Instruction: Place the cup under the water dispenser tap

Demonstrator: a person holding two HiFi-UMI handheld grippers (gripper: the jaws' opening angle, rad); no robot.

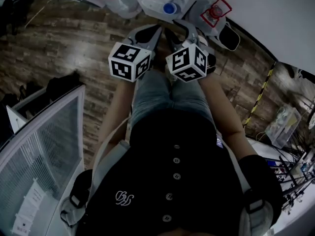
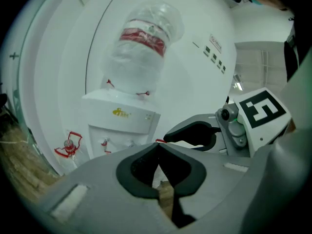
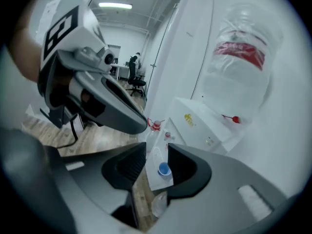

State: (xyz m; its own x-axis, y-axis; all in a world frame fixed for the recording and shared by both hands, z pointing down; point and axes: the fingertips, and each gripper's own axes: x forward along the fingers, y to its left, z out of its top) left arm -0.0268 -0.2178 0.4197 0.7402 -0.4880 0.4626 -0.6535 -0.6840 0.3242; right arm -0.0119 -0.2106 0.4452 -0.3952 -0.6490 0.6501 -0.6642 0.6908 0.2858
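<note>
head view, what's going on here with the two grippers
A person faces a water dispenser, a gripper in each hand. Neither holds anything: the left gripper has its jaws together, the right gripper has them apart. The blue cup sits low at the dispenser's front, untouched.

a black buttoned top with white embroidery is worn above faded blue jeans.

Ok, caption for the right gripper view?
Right gripper, open and empty, faces the dispenser with the blue cup at its front; shut left gripper alongside.
</note>
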